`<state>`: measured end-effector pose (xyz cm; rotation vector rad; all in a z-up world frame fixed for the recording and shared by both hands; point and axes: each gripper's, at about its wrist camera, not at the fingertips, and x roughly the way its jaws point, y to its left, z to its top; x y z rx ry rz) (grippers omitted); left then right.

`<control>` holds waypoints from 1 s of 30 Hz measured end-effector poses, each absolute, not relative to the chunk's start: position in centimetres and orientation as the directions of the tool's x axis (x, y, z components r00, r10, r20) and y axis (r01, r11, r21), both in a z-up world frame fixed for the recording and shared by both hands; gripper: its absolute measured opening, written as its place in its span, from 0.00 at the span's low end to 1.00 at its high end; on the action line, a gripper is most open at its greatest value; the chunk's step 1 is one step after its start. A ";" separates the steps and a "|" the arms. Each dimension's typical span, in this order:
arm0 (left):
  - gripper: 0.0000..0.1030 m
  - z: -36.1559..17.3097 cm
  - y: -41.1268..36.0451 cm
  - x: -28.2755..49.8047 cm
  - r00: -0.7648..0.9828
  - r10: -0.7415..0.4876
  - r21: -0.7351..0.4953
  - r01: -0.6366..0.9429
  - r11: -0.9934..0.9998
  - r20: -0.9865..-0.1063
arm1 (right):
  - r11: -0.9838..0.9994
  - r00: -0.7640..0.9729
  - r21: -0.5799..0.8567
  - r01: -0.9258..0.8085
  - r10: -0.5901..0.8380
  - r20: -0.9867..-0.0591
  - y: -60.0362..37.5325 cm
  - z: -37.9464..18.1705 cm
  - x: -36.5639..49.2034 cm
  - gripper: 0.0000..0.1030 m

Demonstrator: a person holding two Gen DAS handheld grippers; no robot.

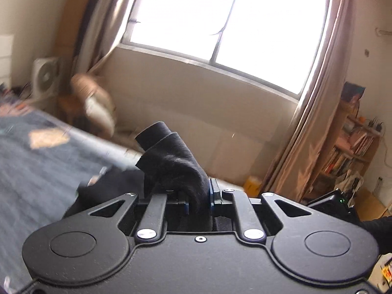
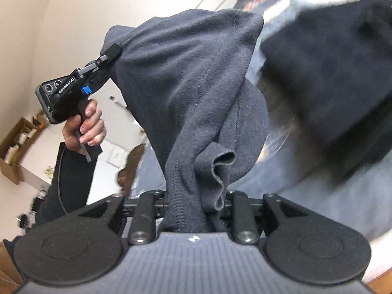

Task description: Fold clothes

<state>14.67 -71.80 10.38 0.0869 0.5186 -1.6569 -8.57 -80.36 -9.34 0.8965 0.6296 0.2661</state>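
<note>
— Left gripper (image 2: 115, 50) first: what's it got?

— My left gripper is nearly closed, pinching a bunched bit of the dark garment (image 2: 191, 93). In its own view a black wad sticks up out of the jaws. My hand (image 2: 87, 127) on its handle shows in the right view.

— And the right gripper (image 2: 196, 205)?

— Clamped too, a little wider, on a thick gather with a seam and a curled raw edge.

— Where's the garment, then?

— Up in the air, strung between the two. From my right gripper it runs up and leftward in that view to the left one, which sits higher. The bed (image 1: 36, 171), with its blue cover, lies off to the left in the left view.

— So what does the next move turn on?

— I'd say that line between the grips. Level it, spread it taut, then lower the cloth flat onto the bed.
</note>
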 end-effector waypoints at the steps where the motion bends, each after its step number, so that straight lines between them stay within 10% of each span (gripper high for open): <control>1: 0.13 10.2 -73.4 15.0 -0.164 -0.927 -0.292 0.954 -0.063 -0.337 | 0.625 0.786 0.779 0.043 0.461 -0.413 -82.4 -8.5 -8.4 0.24; 6: 0.13 7.1 -80.4 17.5 -0.147 -0.941 -0.363 0.932 -0.028 -0.304 | 0.683 0.741 0.726 0.079 0.448 -0.501 -94.1 -6.5 -5.1 0.24; 16: 0.14 -11.7 -88.9 26.5 0.018 -0.832 -0.459 0.827 0.324 -0.554 | 0.781 0.539 0.558 0.281 0.352 -0.765 -105.7 -18.8 5.7 0.28; 22: 0.34 -13.1 -88.0 28.4 0.066 -0.848 -0.499 0.783 0.371 -0.527 | 0.804 0.559 0.553 0.216 0.363 -0.746 -105.8 -17.9 4.7 0.37; 24: 0.61 -11.4 -87.3 28.7 0.110 -0.838 -0.473 0.783 0.404 -0.534 | 0.819 0.559 0.532 0.217 0.342 -0.755 -105.9 -17.1 3.9 0.41; 30: 0.65 -6.0 -81.6 26.0 0.206 -0.833 -0.412 0.793 0.450 -0.513 | 0.820 0.620 0.508 0.265 0.258 -0.741 -107.7 -13.4 0.2 0.41</control>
